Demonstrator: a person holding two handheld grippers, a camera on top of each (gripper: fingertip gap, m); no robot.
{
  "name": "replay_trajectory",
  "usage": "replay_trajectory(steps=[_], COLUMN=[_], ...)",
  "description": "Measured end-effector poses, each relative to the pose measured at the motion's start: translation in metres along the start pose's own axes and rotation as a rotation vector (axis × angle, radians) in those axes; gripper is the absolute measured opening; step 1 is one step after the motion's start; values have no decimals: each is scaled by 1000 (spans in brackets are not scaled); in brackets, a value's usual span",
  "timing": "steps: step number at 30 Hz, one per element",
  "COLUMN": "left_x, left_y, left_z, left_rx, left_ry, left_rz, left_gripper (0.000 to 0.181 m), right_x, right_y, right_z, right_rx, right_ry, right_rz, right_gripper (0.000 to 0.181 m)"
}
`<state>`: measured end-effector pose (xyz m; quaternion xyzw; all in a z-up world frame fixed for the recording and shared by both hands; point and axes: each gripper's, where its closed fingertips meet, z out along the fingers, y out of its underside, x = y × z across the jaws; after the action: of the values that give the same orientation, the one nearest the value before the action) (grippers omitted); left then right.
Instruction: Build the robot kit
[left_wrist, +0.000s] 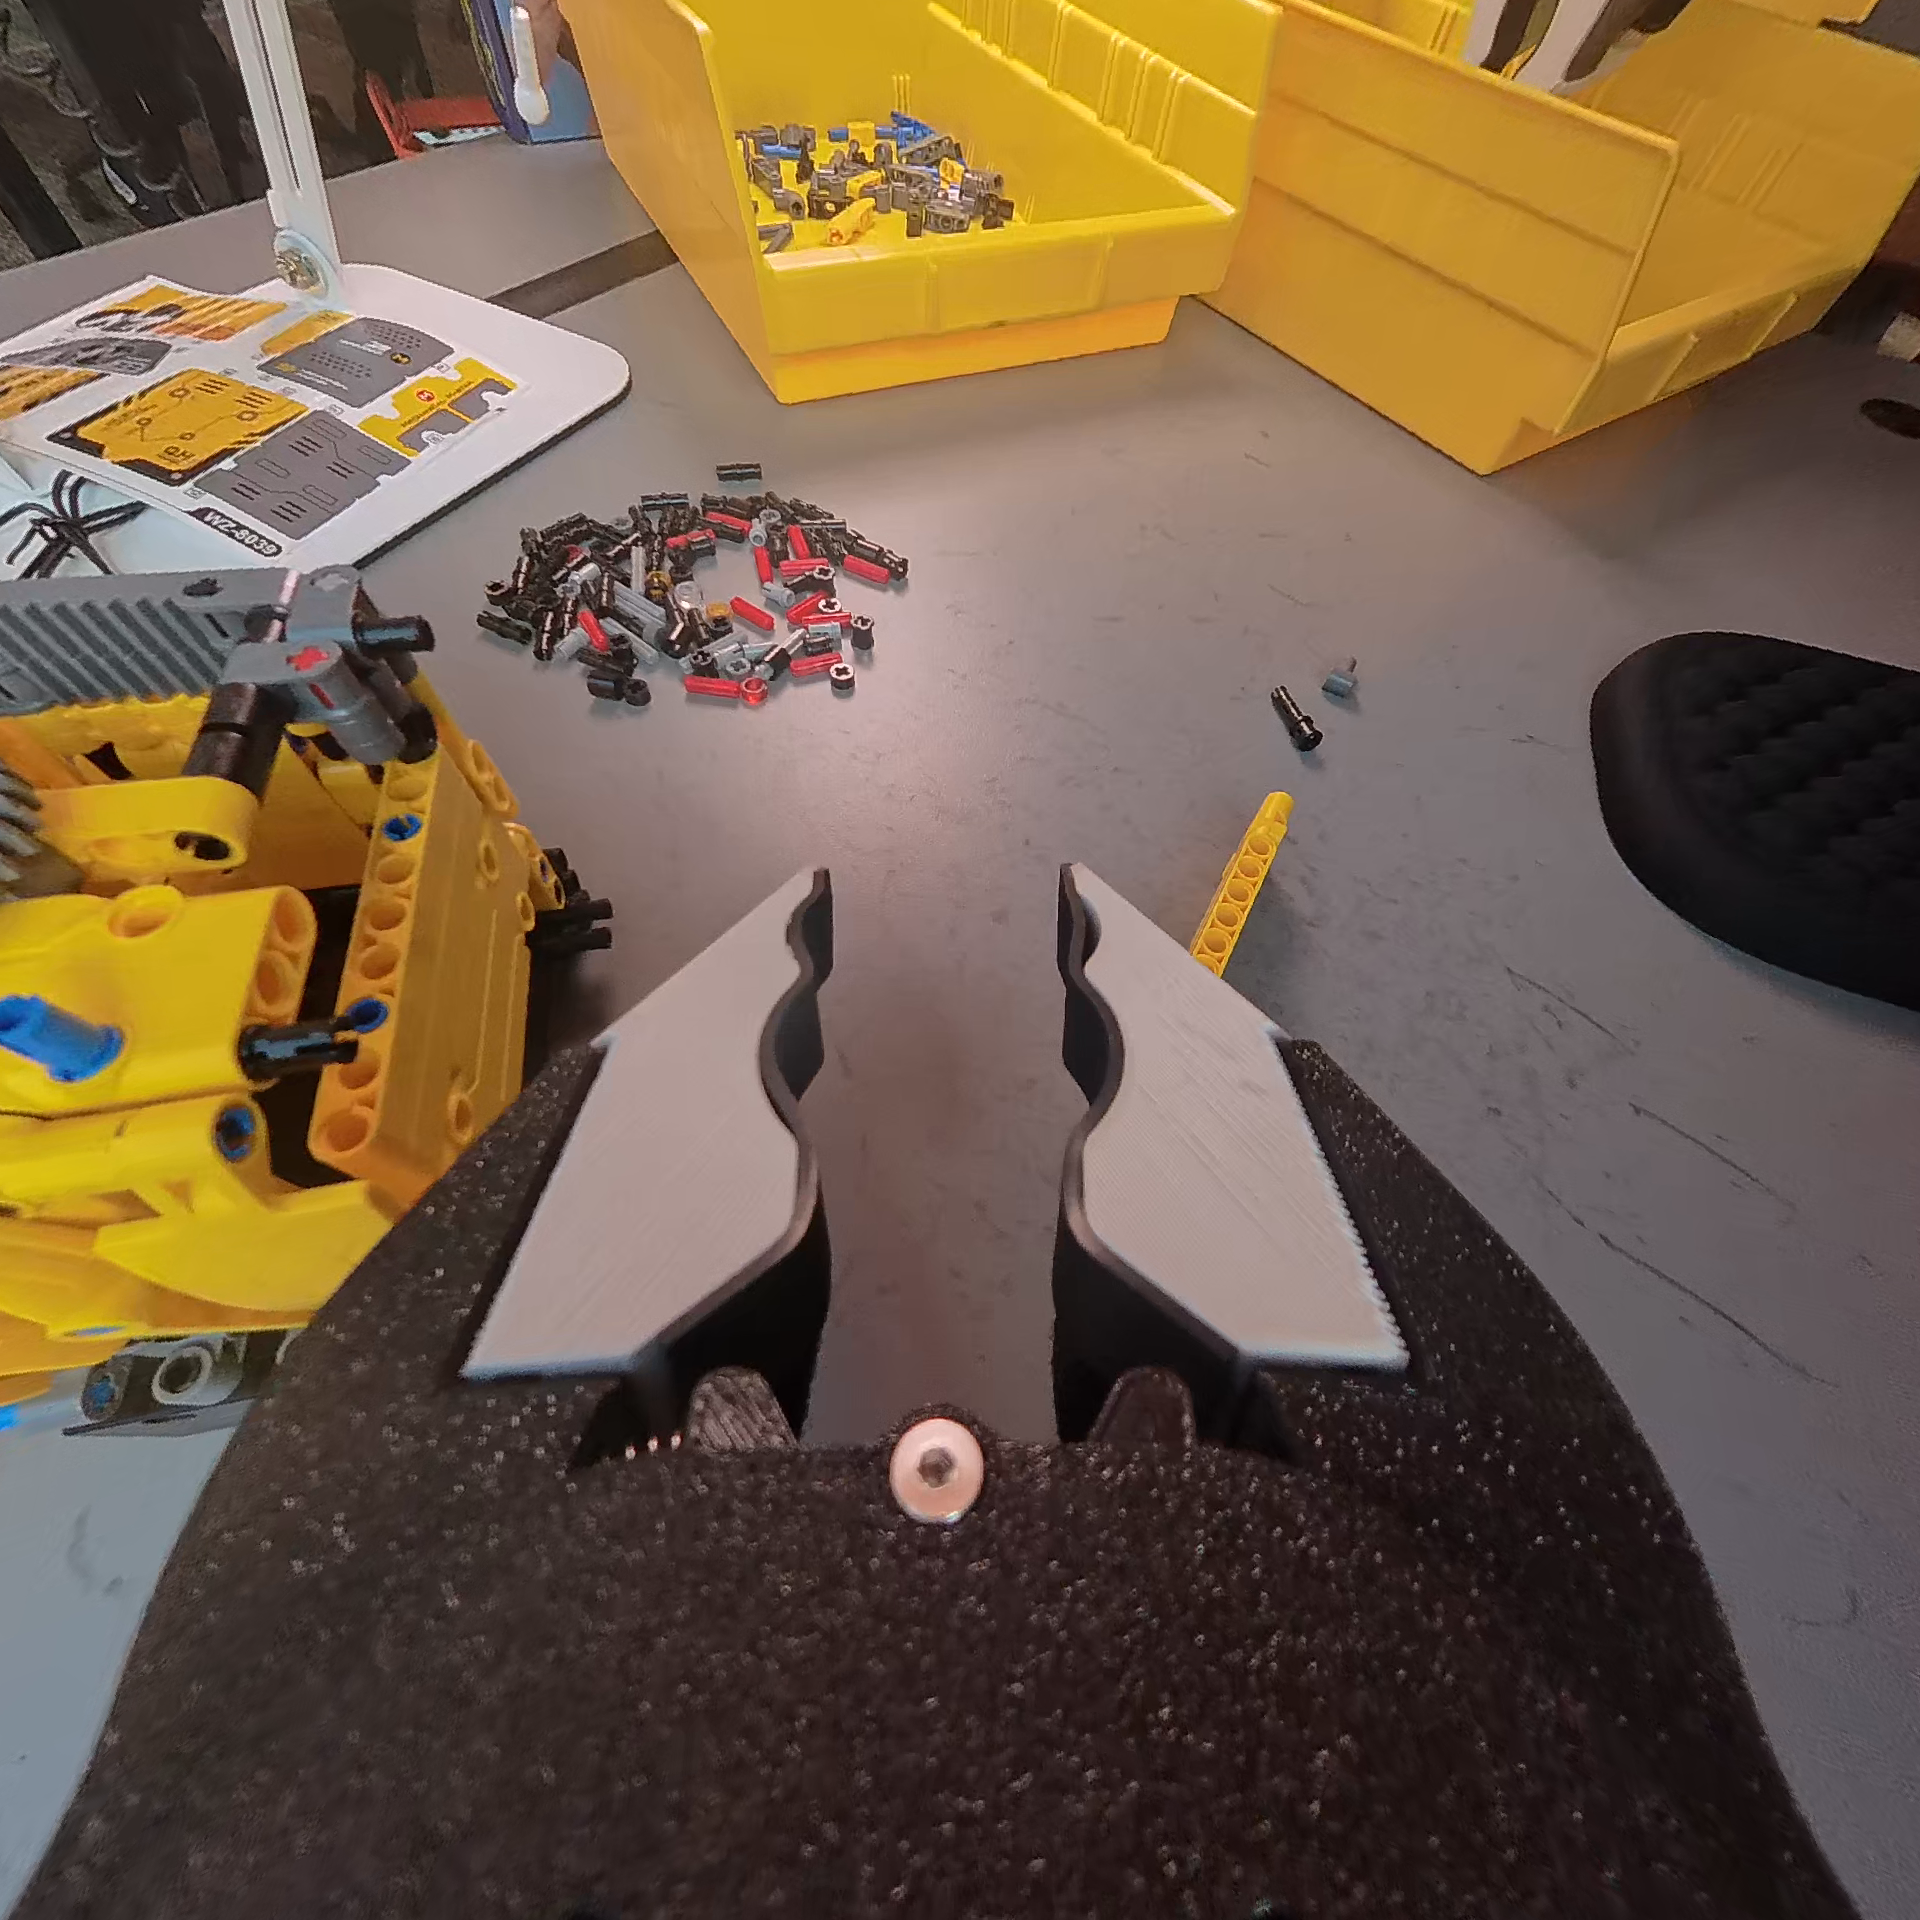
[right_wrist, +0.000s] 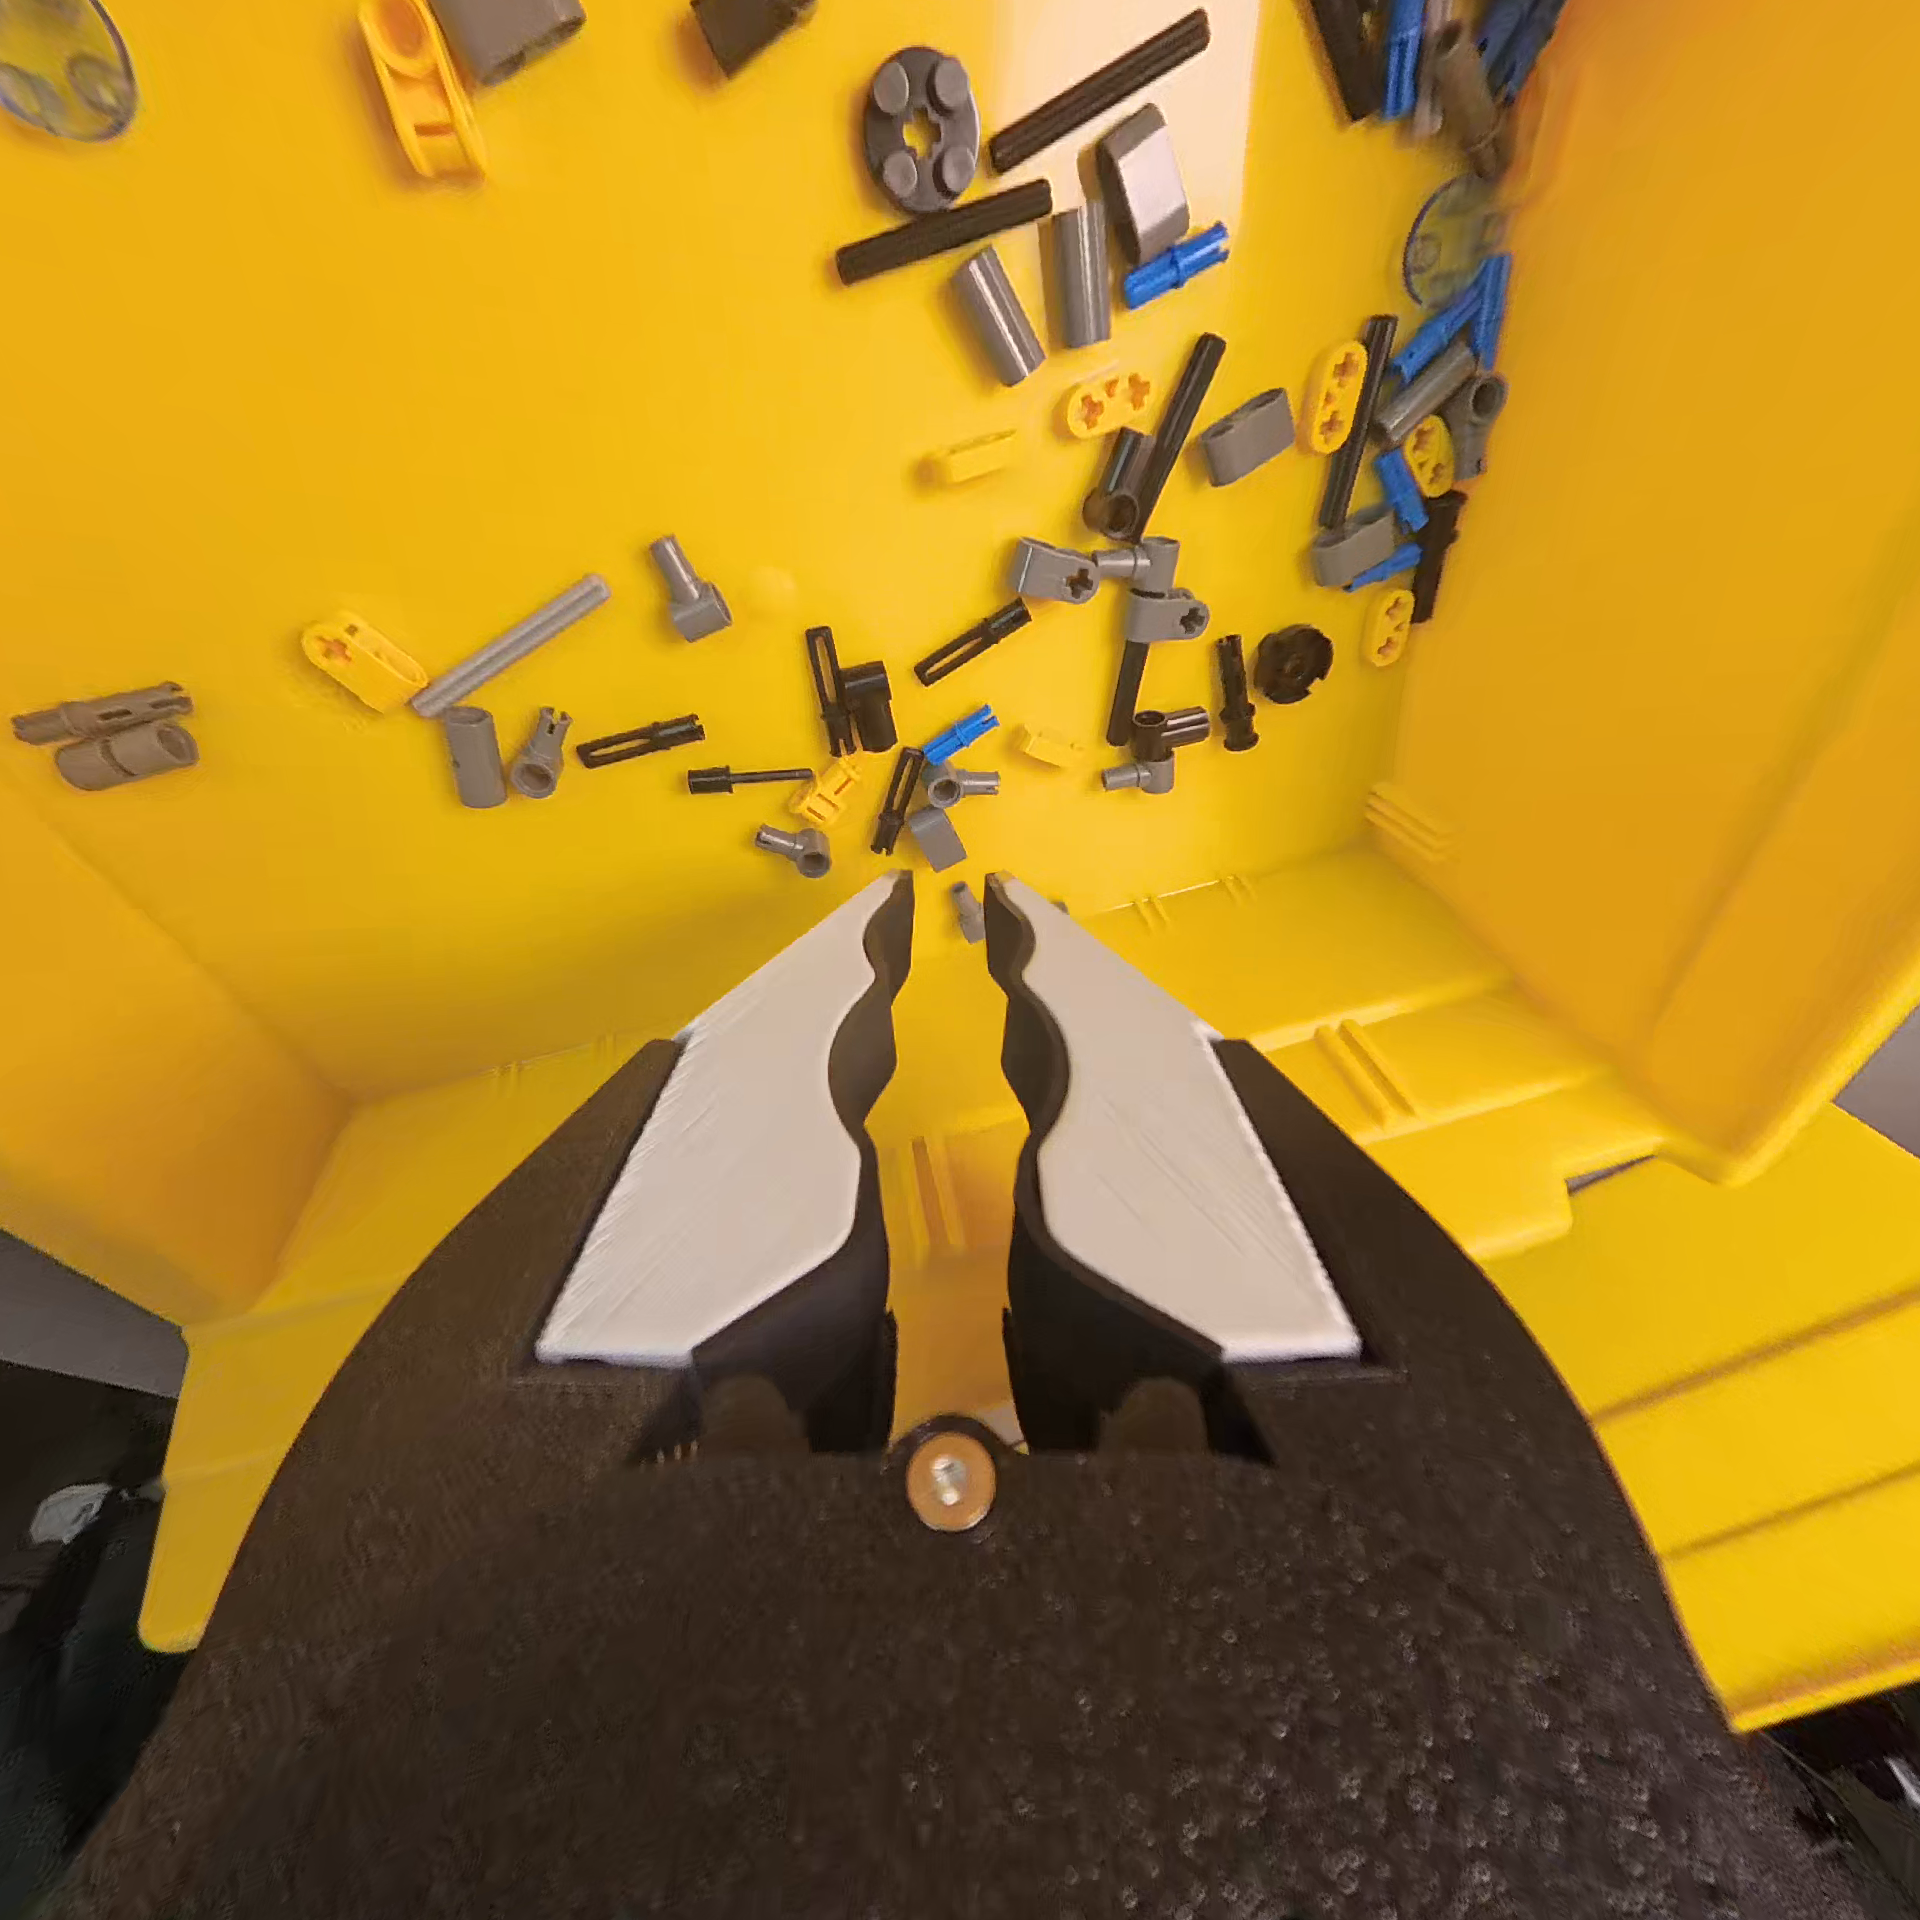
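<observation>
My left gripper (left_wrist: 943, 883) is open and empty, held just above the grey table (left_wrist: 1039, 644). A yellow building-block vehicle model (left_wrist: 260, 935) stands close to its left finger. A yellow holed beam (left_wrist: 1247, 883) lies just past its right finger. My right gripper (right_wrist: 949, 883) reaches into a yellow bin (right_wrist: 416, 416). Its jaws stand only a narrow gap apart. A small grey connector piece (right_wrist: 966, 909) sits between the fingertips, close to the right one. I see no firm grip on it. Several loose grey, black, blue and yellow pieces (right_wrist: 883, 748) lie on the bin floor just ahead.
A pile of black, red and grey pins (left_wrist: 696, 592) lies on the table ahead of the left gripper. Two stray pins (left_wrist: 1304, 712) lie to the right. Yellow bins (left_wrist: 935, 177) stand at the back, one holding small parts. A sticker sheet (left_wrist: 260, 416) lies on a white stand base at the left. A black padded object (left_wrist: 1766, 810) is at the right. My hands' fingertips stand some 50 centimeters from each other.
</observation>
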<state>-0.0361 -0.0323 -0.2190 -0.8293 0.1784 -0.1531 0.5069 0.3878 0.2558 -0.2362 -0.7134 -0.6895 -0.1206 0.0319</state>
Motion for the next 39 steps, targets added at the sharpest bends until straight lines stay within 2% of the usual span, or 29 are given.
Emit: replay_trajectory(steps=[5,12,17,28,32,36,39], left_x=[1,1,1,1,1,2,2], left_y=[0,-1,0,0,0,-1,-1], left_z=[0,-1,0,0,-1,-1,-2], left_rx=[2,7,1,2,5,8,12], left_ry=[5,7,11,9,11,13,16], left_rz=[2,-3,-4,-2,-4,-1,0], left_gripper=[43,43,43,43,43,43,43], right_x=[3,-51,-72,-77,-79,-75,-69], right_y=[6,-15,-16,-24,-27,-26,-30], right_z=[5,-10,-4,3,5,-2,-22], right_rx=[-33,102,86,112,121,143,199], right_ry=[11,-215,-242,-231,-225,-201,-156], right_rz=[-20,-62,-99,-98,-108,-102,-94], right_gripper=[13,13,12,8,1,0,0])
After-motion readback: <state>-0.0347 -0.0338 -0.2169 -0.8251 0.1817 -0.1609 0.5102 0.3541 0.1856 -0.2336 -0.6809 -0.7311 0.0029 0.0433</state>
